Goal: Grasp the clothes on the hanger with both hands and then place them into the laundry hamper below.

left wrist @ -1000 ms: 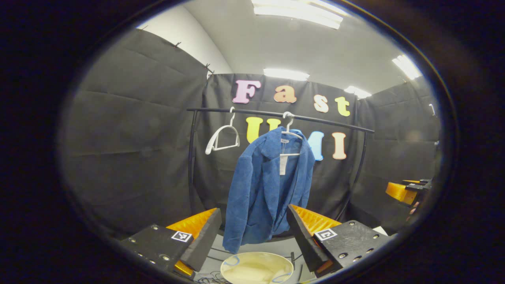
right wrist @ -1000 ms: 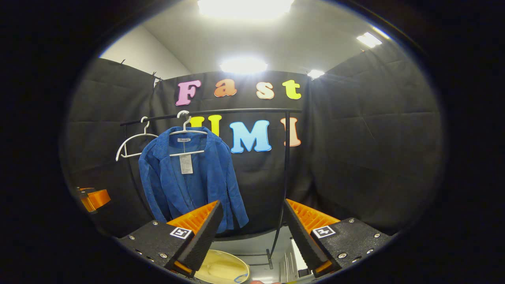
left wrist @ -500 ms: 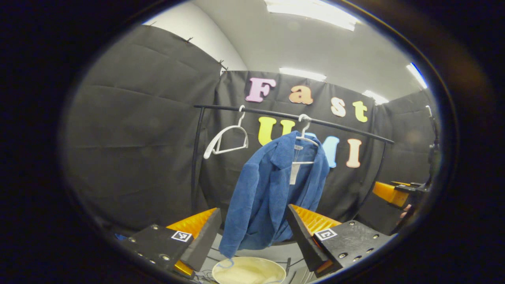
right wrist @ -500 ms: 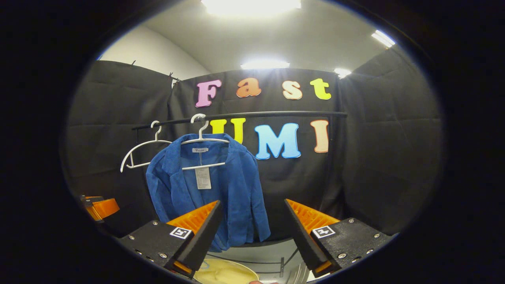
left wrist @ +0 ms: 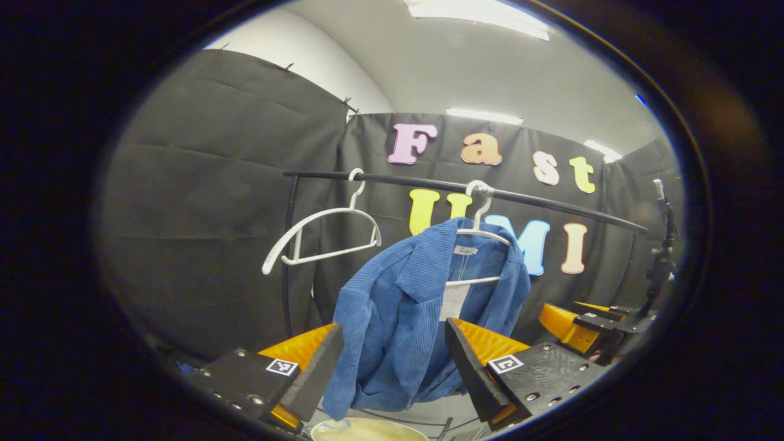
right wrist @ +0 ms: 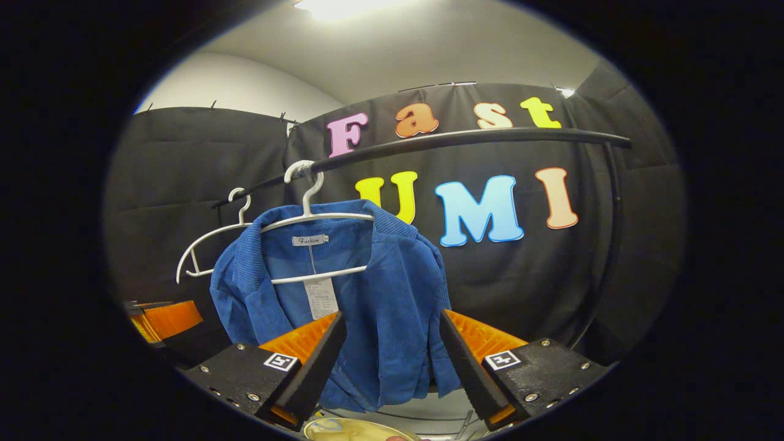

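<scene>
Two open grippers, left (left wrist: 392,367) and right (right wrist: 389,364), empty, approach the jacket (right wrist: 367,294) on its hanger (right wrist: 318,214); next, each must close on fabric.

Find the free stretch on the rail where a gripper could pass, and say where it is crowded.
Free: the rail from the jacket to its far post. Crowded: the other end, where the jacket's hanger and the empty hanger hang close together.

Recording booth, black cloth walls (left wrist: 202,184), clothes rail (right wrist: 478,138), ceiling lights (left wrist: 484,115)
</scene>
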`<state>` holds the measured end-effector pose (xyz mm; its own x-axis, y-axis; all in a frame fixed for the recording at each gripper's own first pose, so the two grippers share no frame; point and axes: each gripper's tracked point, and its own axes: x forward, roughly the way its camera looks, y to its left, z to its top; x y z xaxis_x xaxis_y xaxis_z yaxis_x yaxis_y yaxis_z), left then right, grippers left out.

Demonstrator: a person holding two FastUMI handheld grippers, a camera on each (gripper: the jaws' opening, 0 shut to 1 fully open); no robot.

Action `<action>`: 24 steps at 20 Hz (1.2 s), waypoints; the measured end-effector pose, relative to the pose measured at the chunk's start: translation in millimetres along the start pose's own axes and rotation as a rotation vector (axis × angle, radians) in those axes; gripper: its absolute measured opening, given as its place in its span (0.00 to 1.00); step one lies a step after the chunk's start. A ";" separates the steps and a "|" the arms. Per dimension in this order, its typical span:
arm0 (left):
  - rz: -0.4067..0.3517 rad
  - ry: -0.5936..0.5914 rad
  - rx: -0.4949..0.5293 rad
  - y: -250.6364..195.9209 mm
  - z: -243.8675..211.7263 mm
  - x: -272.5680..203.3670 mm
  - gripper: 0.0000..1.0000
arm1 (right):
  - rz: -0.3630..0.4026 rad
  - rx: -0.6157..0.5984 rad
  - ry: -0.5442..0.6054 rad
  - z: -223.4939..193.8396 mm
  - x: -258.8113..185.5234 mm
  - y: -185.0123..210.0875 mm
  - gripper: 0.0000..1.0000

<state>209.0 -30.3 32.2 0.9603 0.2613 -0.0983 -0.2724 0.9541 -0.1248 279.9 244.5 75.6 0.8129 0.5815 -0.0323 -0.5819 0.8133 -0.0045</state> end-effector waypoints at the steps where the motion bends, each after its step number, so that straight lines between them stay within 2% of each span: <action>1: 0.005 -0.005 -0.002 -7.4 0.2 8.0 0.97 | 0.015 0.005 0.007 0.0 13.4 -2.4 0.95; 5: 0.048 0.032 -0.071 -21.1 -11.7 39.6 0.97 | 0.023 0.010 0.038 -8.6 61.0 -12.6 0.95; 7: 0.081 0.045 -0.084 -17.9 -16.2 52.7 0.97 | 0.050 0.007 0.064 -18.3 79.1 -7.3 0.95; 10: 0.088 0.049 -0.091 -21.6 -17.7 71.4 0.96 | 0.089 0.010 0.066 -24.0 96.6 -1.2 0.96; 14: 0.111 0.055 -0.063 -30.9 -23.3 96.7 0.98 | 0.140 -0.045 0.082 -34.1 110.7 13.1 0.95; 18: 0.193 0.081 -0.037 -26.7 -40.3 116.6 0.97 | 0.093 -0.076 0.023 -26.0 126.8 4.8 0.95; 21: 0.207 0.096 -0.077 -23.5 -49.7 131.9 0.98 | 0.092 -0.061 0.069 -40.8 139.1 2.5 0.95; 24: 0.237 0.075 -0.045 -17.4 -40.8 138.9 0.97 | 0.080 -0.016 0.066 -42.4 147.9 -8.4 0.95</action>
<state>344.6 -16.6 -19.6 0.8623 0.4639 -0.2032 -0.4937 0.8595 -0.1327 404.0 322.7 28.6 0.7612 0.6411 -0.0984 -0.6453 0.7638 -0.0157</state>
